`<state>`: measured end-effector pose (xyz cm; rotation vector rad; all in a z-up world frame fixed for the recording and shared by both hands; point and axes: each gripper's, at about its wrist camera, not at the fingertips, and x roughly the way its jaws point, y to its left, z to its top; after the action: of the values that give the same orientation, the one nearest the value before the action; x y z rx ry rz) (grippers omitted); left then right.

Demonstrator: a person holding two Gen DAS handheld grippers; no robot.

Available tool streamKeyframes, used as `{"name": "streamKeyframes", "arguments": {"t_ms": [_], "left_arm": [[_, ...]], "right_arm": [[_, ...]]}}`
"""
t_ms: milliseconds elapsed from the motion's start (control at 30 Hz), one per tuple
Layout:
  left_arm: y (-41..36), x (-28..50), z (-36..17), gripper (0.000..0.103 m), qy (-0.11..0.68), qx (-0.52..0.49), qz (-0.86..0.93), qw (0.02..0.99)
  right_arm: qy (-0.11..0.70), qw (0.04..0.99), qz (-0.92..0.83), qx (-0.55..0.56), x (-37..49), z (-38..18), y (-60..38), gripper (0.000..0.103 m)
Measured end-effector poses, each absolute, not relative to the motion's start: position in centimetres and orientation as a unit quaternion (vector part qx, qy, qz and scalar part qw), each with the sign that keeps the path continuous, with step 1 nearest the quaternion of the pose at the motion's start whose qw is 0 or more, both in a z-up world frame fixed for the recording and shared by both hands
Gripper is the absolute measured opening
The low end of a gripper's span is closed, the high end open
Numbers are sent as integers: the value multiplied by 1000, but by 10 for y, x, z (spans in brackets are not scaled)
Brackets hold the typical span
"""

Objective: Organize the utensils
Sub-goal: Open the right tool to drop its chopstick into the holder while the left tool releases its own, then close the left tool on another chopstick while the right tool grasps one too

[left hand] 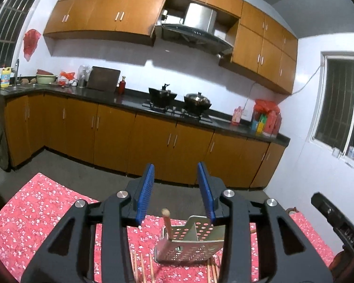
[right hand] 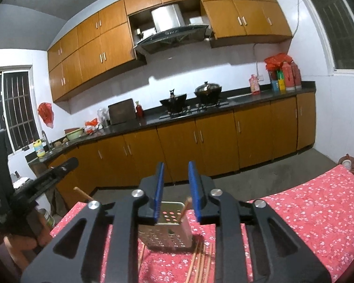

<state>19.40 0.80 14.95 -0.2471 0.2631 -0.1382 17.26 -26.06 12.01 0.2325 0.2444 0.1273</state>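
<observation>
Perforated steel utensil holder [left hand: 191, 247] stands upright on the red floral tablecloth, divider splitting it into compartments. One wooden chopstick [left hand: 166, 221] stands in it, leaning slightly, top end above the rim. Loose chopsticks [right hand: 201, 261] lie flat on the cloth in front of the holder, roughly parallel, some on each side of its base.

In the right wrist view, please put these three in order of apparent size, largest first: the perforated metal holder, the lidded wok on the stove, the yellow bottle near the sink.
1. Perforated metal holder, though it is nearest the camera.
2. Lidded wok.
3. Yellow bottle.
</observation>
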Motion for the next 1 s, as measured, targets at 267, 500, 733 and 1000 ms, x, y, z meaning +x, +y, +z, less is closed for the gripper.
{"name": "streamKeyframes", "arguments": {"t_ms": [267,500,733,1000], "left_arm": [[43,156,105,38,181,-124,-32,975],[52,155,5,38,333,-100,-25,937],[51,148,-41,38,390,-101,-36,915],[35,149,-59,34,419,-93,-61,901]], "right_arm": [[247,961,8,123,158,25,-290,27],[400,907,40,127,160,-84,-266,20],[436,891,50,113,166,-110,-246,17],[428,900,-4,85,168,-111,-256,8]]}}
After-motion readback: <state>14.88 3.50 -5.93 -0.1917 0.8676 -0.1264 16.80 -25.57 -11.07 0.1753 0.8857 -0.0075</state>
